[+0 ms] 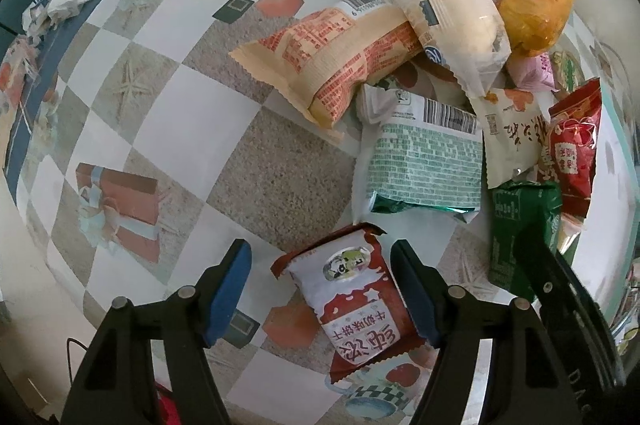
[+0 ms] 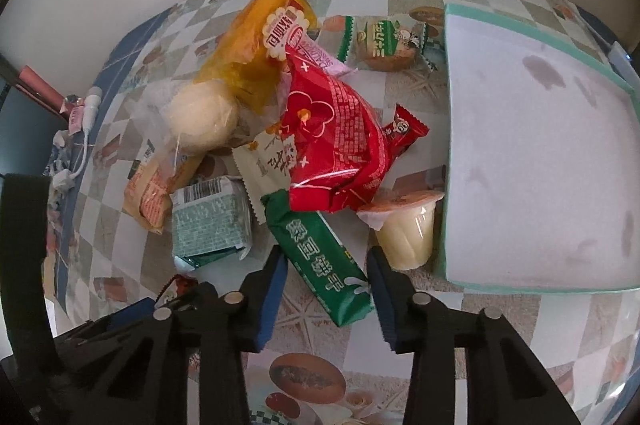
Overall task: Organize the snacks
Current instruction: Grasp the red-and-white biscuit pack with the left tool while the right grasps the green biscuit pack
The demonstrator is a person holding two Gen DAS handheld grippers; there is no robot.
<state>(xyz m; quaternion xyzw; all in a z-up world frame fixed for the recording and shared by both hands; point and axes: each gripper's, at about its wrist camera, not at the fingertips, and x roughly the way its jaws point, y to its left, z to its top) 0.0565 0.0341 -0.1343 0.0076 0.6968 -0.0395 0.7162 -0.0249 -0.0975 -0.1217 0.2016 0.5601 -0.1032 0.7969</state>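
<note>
Filling the right side of the right wrist view, a shallow white tray [image 2: 540, 161] with a pale green rim lies on the checked tablecloth [image 1: 192, 129], its floor bare; just beside its near left wall stands a clear jelly cup [image 2: 408, 229] of pale yellow; left of that a heap of snacks [image 2: 280, 105] spreads toward the far wall, a red bag [image 2: 340, 141] and an orange-yellow one [image 2: 256, 53] on top, a round pale bun [image 2: 202, 119] in clear wrap, a beige packet [image 1: 340, 57] with red print, a white packet with a green print block [image 1: 428, 165]; open cloth lies wide to the left of the heap in the left wrist view, out to the blue border where crumpled wrappers [image 1: 52, 5] and a white cable sit; a green biscuit bar [image 2: 324, 261], long and slim, lies with its far end tucked under the red bag, its long axis running into the right gripper [image 2: 326, 289], whose blue pads flank it without clearly pressing; a small red-and-white biscuit packet [image 1: 356, 301] lies flat, its long axis slanting away to the left between the left gripper [image 1: 320, 289] pads, one pad touching its edge, the other apart, so nothing is clamped.
</note>
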